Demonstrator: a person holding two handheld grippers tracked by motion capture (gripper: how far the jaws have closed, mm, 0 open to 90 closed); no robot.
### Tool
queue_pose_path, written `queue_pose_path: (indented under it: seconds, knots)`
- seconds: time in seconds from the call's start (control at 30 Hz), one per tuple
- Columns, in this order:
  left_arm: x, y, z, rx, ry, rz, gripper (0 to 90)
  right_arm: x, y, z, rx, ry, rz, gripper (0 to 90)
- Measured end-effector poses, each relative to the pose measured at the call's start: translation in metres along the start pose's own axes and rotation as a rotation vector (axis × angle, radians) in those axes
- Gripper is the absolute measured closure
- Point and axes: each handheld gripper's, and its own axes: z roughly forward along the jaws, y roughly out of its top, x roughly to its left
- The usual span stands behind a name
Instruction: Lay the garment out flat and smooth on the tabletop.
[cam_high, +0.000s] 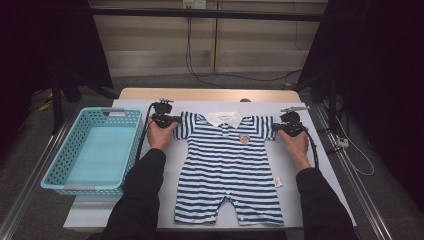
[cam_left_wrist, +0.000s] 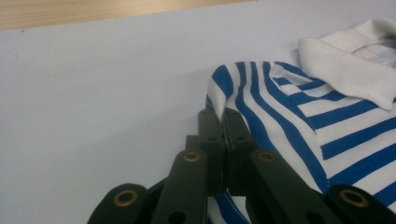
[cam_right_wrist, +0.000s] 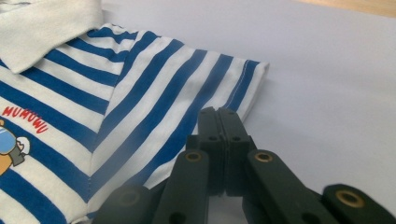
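Turquoise basket (cam_high: 89, 152) – on the pale table (cam_high: 320, 165) – left edge.

table (cam_high: 305, 150) | striped romper (cam_high: 227, 165) flat | blue basket (cam_high: 75, 186) left

Blue-and-white striped cotton baby romper (cam_high: 227, 165) with white collar and small cartoon chest patch, spread flat face up, collar toward the tabletop's far edge, legs toward the near edge, short sleeves spread outward, left sleeve tip pinched up.
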Motion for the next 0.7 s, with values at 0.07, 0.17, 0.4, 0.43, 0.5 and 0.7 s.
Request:
queue_pose_path:
  seconds: [0.07,0.17,0.4,0.43,0.5,0.7]
  knots:
    - [0.002,0.001,0.001,-0.011,0.0,-0.014,88.0,0.0,0.001,0.0,0.015,0.0,0.02,90.0]
    - [0.001,0.002,0.003,-0.02,-0.001,-0.014,88.0,-0.001,0.001,0.001,0.006,-0.002,0.017,90.0]
    - [0.002,0.0,0.003,-0.04,0.001,-0.003,82.1,-0.002,-0.001,0.0,-0.002,0.031,0.03,86.6]
    - [0.001,0.0,0.002,-0.035,-0.002,0.002,78.1,-0.003,-0.001,-0.001,0.003,0.045,0.035,83.7]
    - [0.0,0.001,0.0,-0.058,0.003,-0.011,71.6,-0.004,-0.002,-0.001,-0.015,0.037,0.033,77.9]
    - [-0.007,0.002,-0.008,-0.076,0.011,0.008,51.1,-0.004,-0.003,-0.007,-0.052,0.062,0.047,61.7]
